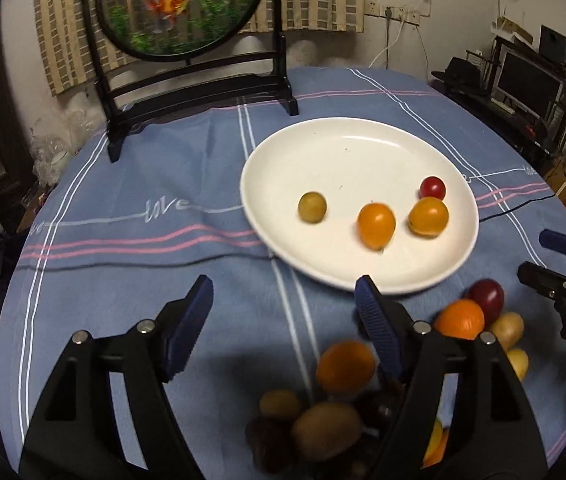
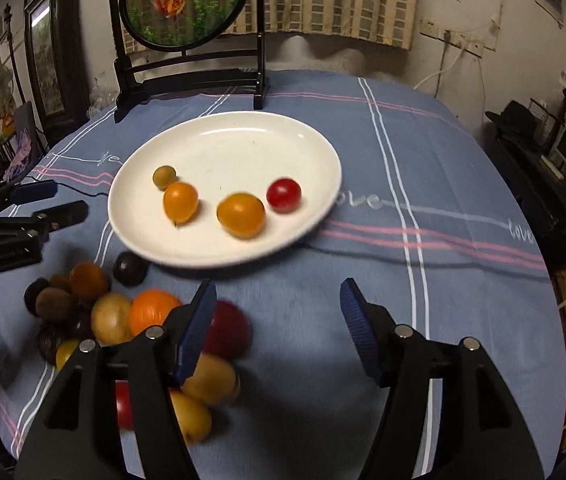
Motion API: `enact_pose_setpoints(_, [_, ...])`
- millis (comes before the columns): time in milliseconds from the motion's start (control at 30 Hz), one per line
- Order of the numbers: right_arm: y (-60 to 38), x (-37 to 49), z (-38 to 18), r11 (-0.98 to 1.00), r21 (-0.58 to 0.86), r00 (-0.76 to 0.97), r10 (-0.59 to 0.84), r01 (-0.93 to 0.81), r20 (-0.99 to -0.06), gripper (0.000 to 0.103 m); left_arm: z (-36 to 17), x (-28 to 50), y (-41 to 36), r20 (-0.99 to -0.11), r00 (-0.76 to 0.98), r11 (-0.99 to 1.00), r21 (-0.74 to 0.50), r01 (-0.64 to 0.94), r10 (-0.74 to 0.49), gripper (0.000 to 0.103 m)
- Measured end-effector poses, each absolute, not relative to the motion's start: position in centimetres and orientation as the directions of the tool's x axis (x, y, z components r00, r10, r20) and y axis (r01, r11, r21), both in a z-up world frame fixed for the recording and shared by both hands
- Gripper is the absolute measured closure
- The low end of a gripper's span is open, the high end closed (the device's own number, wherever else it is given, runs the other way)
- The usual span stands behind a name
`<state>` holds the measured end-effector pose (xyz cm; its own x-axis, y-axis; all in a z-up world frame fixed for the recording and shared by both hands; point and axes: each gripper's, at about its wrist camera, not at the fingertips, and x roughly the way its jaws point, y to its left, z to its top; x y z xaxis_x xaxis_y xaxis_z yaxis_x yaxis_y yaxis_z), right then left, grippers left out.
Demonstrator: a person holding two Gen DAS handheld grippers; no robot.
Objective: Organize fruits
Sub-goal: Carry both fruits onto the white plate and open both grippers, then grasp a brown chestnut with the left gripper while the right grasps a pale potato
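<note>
White plate [image 1: 363,152] on blue-clothed tabletop [image 1: 163,184], holding four small fruits: one red [image 1: 432,188], two orange [image 1: 376,225], one olive-green [image 1: 312,207]. Loose fruit pile [image 2: 123,312] on cloth near plate, count unclear. Left gripper [image 1: 283,312] and right gripper [image 2: 279,316] both angled down toward tabletop, fingers apart, nothing between them. Pile beside each gripper's inner finger, partly hidden.

We count one white plate [image 2: 315,152] holding four small fruits: two orange tomatoes [image 2: 241,215], one red tomato [image 2: 283,195] and one olive-green fruit [image 2: 164,176]. We see one loose pile of fruits [image 2: 111,316] on the cloth beside it; blur keeps us from counting those exactly.
</note>
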<state>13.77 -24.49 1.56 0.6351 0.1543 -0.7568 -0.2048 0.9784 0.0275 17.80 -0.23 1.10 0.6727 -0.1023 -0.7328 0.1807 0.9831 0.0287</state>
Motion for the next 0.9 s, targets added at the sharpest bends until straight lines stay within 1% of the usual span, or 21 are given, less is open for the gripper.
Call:
enact_pose_setpoints(67, [-25.3, 12.0, 1.3, 0.981, 0.049, 0.637, 0.158, -0.186, -0.755, 0.038, 1.2, 16.0, 0.8, -0.727, 0.679, 0.986, 0.016, 0.165, -0.102, 0.024])
enact_pose_setpoints(233, [-26.0, 9.0, 0.8, 0.981, 0.095, 0.635, 0.181, -0.168, -0.751, 0.038, 1.2, 12.3, 2.3, -0.720, 0.686, 0.988, 0.008, 0.153, -0.101, 0.023])
enact_pose_setpoints(433, [-25.8, 6.6, 0.4, 0.979, 0.112, 0.628, 0.195, -0.169, -0.754, 0.038, 0.6, 9.0, 3.4, -0.720, 0.687, 0.990, -0.004, 0.143, -0.103, 0.022])
enact_pose_setpoints(667, [-25.9, 4.8, 0.1, 0.977, 0.131, 0.631, 0.210, -0.169, -0.747, 0.038, -0.7, 7.0, 4.4, -0.740, 0.667, 0.991, 0.000, 0.133, -0.090, 0.022])
enact_pose_setpoints(833, [-25.7, 4.6, -0.7, 0.976, 0.134, 0.614, 0.211, -0.170, -0.761, 0.038, -1.4, 6.2, 4.8, -0.747, 0.663, 0.992, 0.034, 0.119, -0.054, 0.022])
enact_pose_setpoints(900, [-25.4, 4.6, -1.0, 0.976, 0.131, 0.606, 0.212, -0.176, -0.767, 0.038, -1.7, 6.2, 4.9, -0.752, 0.657, 0.992, 0.028, 0.119, -0.058, 0.022])
